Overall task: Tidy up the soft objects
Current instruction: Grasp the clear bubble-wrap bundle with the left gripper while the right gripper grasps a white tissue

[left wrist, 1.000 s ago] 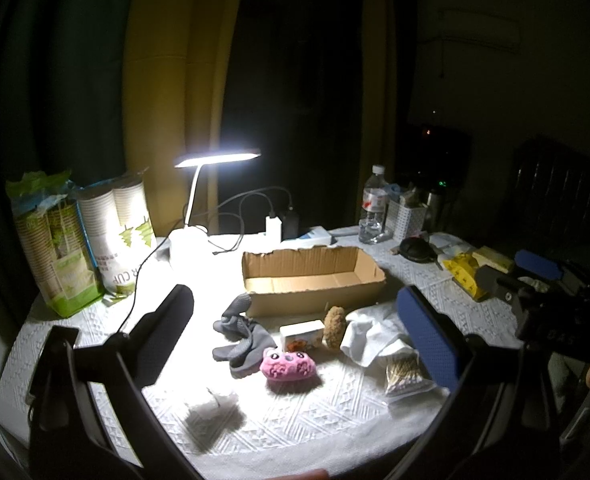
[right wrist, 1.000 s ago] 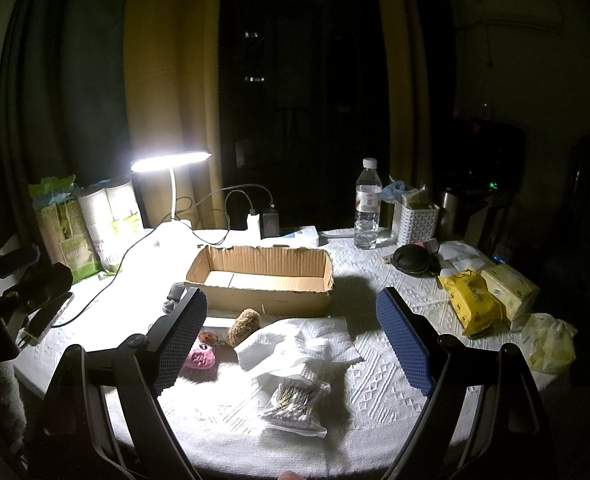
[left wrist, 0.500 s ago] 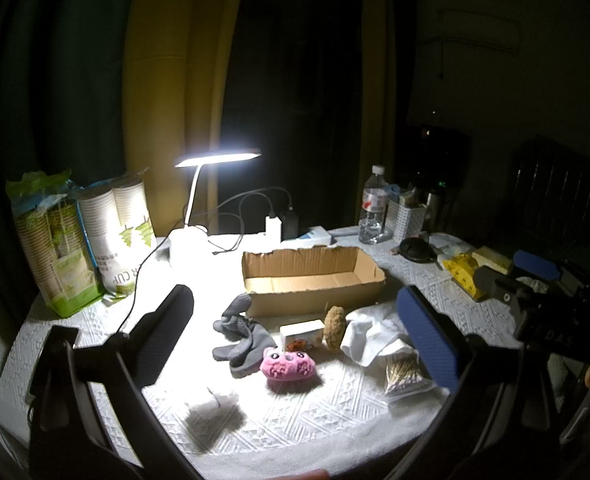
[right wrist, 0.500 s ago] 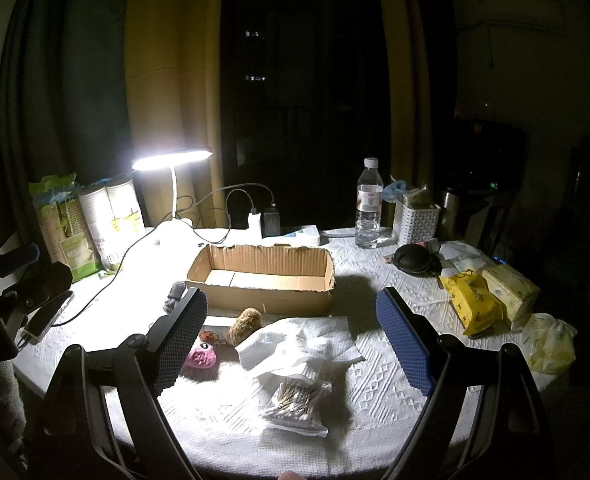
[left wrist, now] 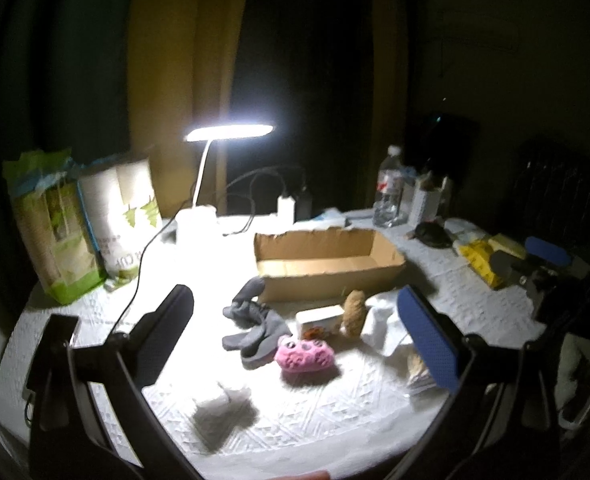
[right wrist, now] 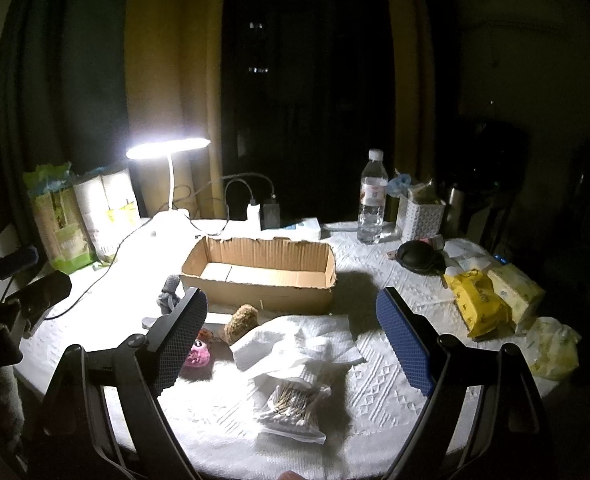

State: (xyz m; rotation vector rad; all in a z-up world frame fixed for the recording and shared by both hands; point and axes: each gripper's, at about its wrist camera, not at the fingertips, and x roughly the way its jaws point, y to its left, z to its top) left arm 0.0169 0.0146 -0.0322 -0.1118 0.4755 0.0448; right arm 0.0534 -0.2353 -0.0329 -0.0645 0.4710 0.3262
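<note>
On the table: a cardboard box stood empty under the lamp, with the soft things strewn along its near side.
Left gripper: its jaws were spread wide with nothing between them, held above the table's near edge.
Right gripper: likewise gaping and empty, poised over the crumpled white paper.
Soft things: grey socks, a pink plush toy and a brown furry toy lay close together just in front of the box; none was in it yet.
Crowding risk: a small white carton sat touching or nearly touching the pink toy and the socks, so wide jaws closing there could, I judged, catch the carton too.
Hard-item risk: the bag of cotton swabs lay right under the right gripper and might be grabbed by mistake.
Light risk: glare and deep shadow made edges hard to read; a misjudged reach seemed likely.
Box risk: it looked light, and a nudge against its wall could shove it toward the lamp's cable.
</note>
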